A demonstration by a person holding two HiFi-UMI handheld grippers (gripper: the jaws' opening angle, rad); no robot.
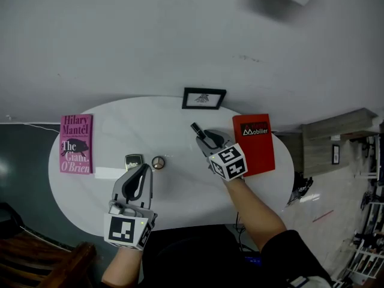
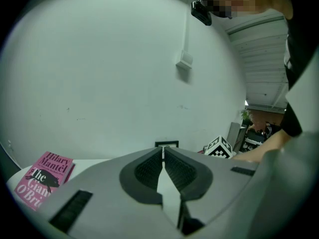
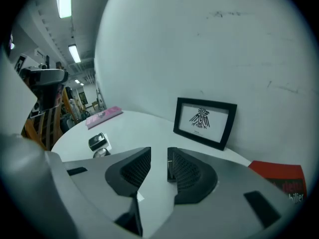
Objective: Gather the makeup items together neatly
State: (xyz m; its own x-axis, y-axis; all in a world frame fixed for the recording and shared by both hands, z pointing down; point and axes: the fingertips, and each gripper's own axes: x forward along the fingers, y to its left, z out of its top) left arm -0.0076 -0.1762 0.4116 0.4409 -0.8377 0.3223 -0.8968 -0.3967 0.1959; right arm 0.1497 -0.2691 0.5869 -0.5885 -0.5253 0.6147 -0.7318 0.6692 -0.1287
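Right gripper view: right tongs [image 3: 158, 153] are spread. A slim black makeup stick [image 3: 170, 166] lies along one inner pad only and the other pad is clear of it, so you're not pinching it. In the head view its end pokes out past the tongs' nose.

Left tongs [image 2: 163, 151] are pressed together, nothing between them. Just ahead of their tip sit a small dark square compact [image 1: 133, 161] and a small round pot [image 1: 158, 162], close together but not touching.

My read: all three are light and rigid, with hard smooth shells, so likely slippery.
- Stick: may roll. Take it mid-length, across its axis.
- Compact: grip across the flat sides, not the lid seam.
- Pot: grip across the diameter, light squeeze.
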